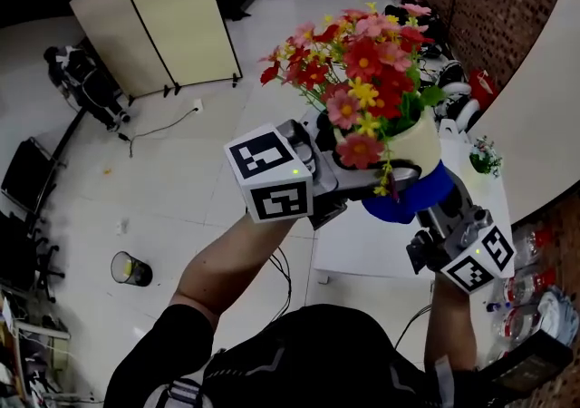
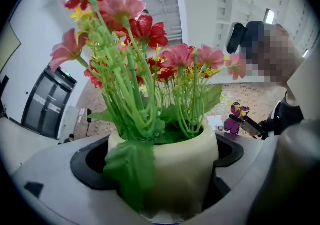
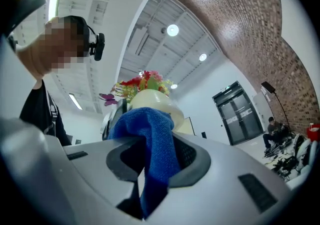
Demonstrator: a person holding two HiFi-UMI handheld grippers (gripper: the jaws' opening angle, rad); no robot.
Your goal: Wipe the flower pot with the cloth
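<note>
Blue terry cloth (image 3: 152, 136) is pinched between the closed jaws of the right gripper (image 3: 150, 166). A bunched fold stands proud of the jaw tips and presses against the underside of the cream flower pot (image 3: 154, 100).

The left gripper (image 2: 162, 179) is clamped across the pot's lower wall, one jaw on each side. A drooping green leaf (image 2: 127, 169) hangs over the rim, down the face nearest the camera. The artificial flowers (image 1: 362, 66) rise upright from the pot in red, pink and yellow.

In the head view the pot is lifted clear of the white table (image 1: 372, 247), with the cloth cupped against its lower right side.

Step in hand, as judged: wiping the base and lower wall.
- The bunched fold should stay in firm contact and sweep round the curve, not dab at one spot.
- The left grip is best held steady and level, so the smooth, rounded pot does not slip or tip.
- The wall under the left jaws cannot be reached without regrasping.
- The hanging leaf is likely to snag if the cloth climbs towards the rim.
</note>
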